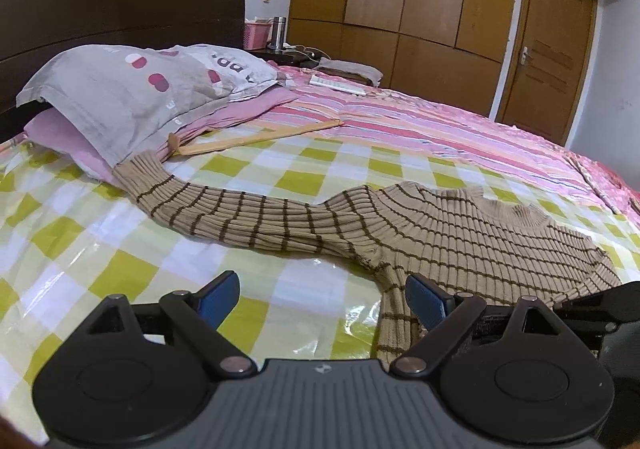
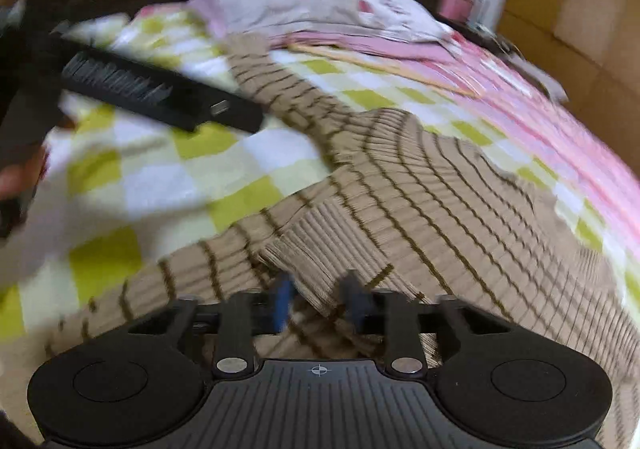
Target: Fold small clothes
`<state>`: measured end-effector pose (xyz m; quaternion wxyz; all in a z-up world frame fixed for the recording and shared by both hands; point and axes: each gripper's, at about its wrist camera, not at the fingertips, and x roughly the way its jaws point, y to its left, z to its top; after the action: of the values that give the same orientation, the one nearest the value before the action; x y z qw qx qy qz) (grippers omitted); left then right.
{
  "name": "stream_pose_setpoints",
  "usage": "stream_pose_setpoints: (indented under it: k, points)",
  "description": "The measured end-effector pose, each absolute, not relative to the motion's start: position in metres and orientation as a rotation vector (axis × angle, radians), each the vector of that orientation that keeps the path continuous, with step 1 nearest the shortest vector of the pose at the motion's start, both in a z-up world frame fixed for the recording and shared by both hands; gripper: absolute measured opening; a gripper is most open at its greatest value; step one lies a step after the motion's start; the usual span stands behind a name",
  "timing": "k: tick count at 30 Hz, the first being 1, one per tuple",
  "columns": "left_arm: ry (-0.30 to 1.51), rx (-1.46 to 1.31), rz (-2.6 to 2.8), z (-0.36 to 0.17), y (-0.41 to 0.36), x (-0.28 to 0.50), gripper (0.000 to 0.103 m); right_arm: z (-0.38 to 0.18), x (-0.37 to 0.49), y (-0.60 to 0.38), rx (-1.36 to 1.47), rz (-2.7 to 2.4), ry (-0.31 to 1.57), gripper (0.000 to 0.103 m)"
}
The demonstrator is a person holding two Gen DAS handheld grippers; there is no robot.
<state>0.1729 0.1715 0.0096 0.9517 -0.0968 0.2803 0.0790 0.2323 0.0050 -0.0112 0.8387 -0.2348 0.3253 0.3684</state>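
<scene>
Across the bed's checked near part lies the sweater [image 1: 460,233] — soft, light, stretchy knit. My right hand-held gripper [image 2: 320,303] pinches its ribbed hem; my left hand-held gripper [image 1: 320,299] stands wide, empty — I would take the sleeve cuff.

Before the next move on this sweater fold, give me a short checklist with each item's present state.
1. Sweater lies flat on the checked sheet: ok.
2. Far sleeve stretched out, cuff beside the pillow: ok.
3. Left gripper jaws open, nothing between them: ok.
4. Right gripper jaws around the ribbed hem: ok; firm pinch: cannot tell, the view is blurred.
5. Wooden hanger clear of the sweater: ok.
</scene>
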Motion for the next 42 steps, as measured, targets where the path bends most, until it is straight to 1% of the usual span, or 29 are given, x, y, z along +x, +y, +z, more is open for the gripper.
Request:
stream_pose_setpoints:
  k: [1, 4, 7, 11, 13, 15, 18, 21, 24, 26, 27, 29, 31, 36, 39, 40, 42]
  points:
    - [0.566, -0.202, 0.162, 0.01, 0.173, 0.173, 0.094, -0.007, 0.238, -0.001, -0.434, 0.752, 0.708, 0.005]
    - [0.56, -0.219, 0.163, 0.012, 0.176, 0.172, 0.094, 0.016, 0.256, -0.034, -0.209, 0.641, 0.727, 0.004]
    - [0.555, -0.233, 0.163, 0.013, 0.177, 0.171, 0.094, 0.052, 0.272, -0.085, 0.018, 0.483, 0.679, 0.004]
    - [0.549, -0.236, 0.154, 0.015, 0.173, 0.17, 0.094, 0.113, 0.284, -0.153, 0.263, 0.255, 0.516, 0.005]
    - [0.549, -0.232, 0.148, 0.014, 0.171, 0.17, 0.094, 0.137, 0.284, -0.166, 0.307, 0.189, 0.411, 0.005]
    - [0.547, -0.217, 0.145, 0.014, 0.169, 0.171, 0.094, 0.149, 0.287, -0.161, 0.346, 0.174, 0.338, 0.005]
    - [0.549, -0.189, 0.148, 0.012, 0.166, 0.172, 0.094, 0.135, 0.3, -0.125, 0.341, 0.247, 0.369, 0.005]
    - [0.555, -0.174, 0.145, 0.01, 0.164, 0.174, 0.094, 0.094, 0.317, -0.073, 0.286, 0.354, 0.5, 0.005]
    - [0.562, -0.168, 0.141, 0.008, 0.164, 0.175, 0.094, 0.038, 0.331, -0.022, 0.127, 0.469, 0.686, 0.008]
    - [0.567, -0.166, 0.133, 0.007, 0.163, 0.176, 0.094, 0.009, 0.326, -0.006, 0.051, 0.463, 0.728, 0.014]
    - [0.567, -0.162, 0.128, 0.006, 0.162, 0.175, 0.095, 0.002, 0.325, -0.006, 0.045, 0.462, 0.745, 0.014]
    - [0.561, -0.147, 0.121, 0.006, 0.159, 0.174, 0.094, 0.001, 0.323, -0.023, 0.11, 0.475, 0.766, 0.014]
    - [0.559, -0.134, 0.111, 0.005, 0.156, 0.174, 0.095, 0.009, 0.314, -0.041, 0.134, 0.476, 0.745, 0.015]
    - [0.574, -0.101, 0.092, 0.0, 0.143, 0.176, 0.095, 0.029, 0.297, -0.11, 0.034, 0.351, 0.662, 0.021]
    - [0.574, -0.073, 0.083, -0.002, 0.134, 0.175, 0.095, 0.024, 0.297, -0.157, -0.029, 0.19, 0.659, 0.021]
    - [0.573, -0.068, 0.078, -0.002, 0.131, 0.176, 0.095, 0.02, 0.298, -0.172, -0.017, 0.142, 0.672, 0.024]
    - [0.578, -0.056, 0.066, -0.004, 0.125, 0.179, 0.094, 0.008, 0.301, -0.196, 0.028, 0.087, 0.72, 0.024]
